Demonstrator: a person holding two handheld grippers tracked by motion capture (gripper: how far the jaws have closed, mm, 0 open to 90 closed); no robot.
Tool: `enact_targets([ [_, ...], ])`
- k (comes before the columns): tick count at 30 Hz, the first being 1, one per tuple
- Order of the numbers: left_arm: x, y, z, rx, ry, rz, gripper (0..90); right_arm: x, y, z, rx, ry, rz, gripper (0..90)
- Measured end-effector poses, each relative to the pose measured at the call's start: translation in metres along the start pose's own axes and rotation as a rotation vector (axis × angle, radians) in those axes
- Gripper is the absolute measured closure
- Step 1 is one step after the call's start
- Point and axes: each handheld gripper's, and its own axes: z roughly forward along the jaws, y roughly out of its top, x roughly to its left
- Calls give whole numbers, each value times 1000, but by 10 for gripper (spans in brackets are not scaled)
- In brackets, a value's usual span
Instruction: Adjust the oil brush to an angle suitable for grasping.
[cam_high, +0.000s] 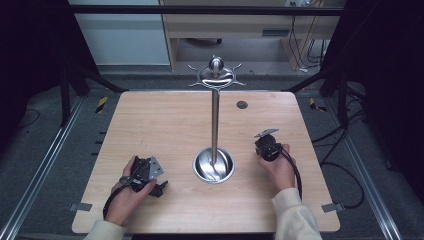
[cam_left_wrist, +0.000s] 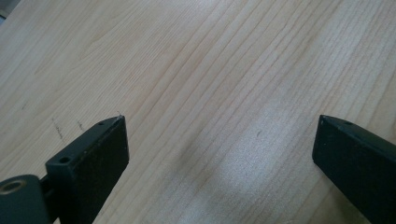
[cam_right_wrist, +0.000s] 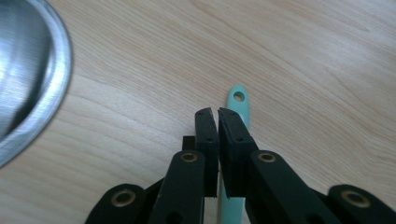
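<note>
Your right gripper (cam_right_wrist: 215, 112) has its jaws nearly together, pinching a mint-green handle (cam_right_wrist: 237, 105) that runs straight along the jaw line, its holed tip poking out past them. The steel stand's round base (cam_right_wrist: 28, 70) lies near on that side. Your left gripper (cam_left_wrist: 219, 140), jaws wide apart and empty, rests farther off on the wooden table (cam_high: 165, 120). Dark frame rails surround it.

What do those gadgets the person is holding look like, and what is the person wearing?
Each is a black hand-held gripper: the left one has a grey three-cornered plate on top, and the right one ends in two flat black jaws with brass-coloured pivot pins. A black cable trails from each. The person wears cream sleeves.
</note>
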Motion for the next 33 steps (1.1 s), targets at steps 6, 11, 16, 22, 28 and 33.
enact_targets([
  [6, 0, 0, 0, -4, 1, -1, 33, -8, -1, -29, 5, 44, 59, 777],
  [11, 0, 0, 0, -2, -3, 2, 33, -16, -4, -47, 11, 22, 95, 603],
  [16, 0, 0, -1, 2, -1, 0, 33, -20, -1, -55, 37, 10, 126, 360],
  [22, -1, -1, -1, 6, 5, -2, 33, -17, 0, -55, 63, -25, 104, 255],
  [28, 1, -1, -3, -4, 10, -13, 33, -20, 8, -55, 138, 9, 110, 224],
  [33, 2, -1, -6, -15, 11, -17, 33, -17, 7, -45, 236, 46, 103, 406],
])
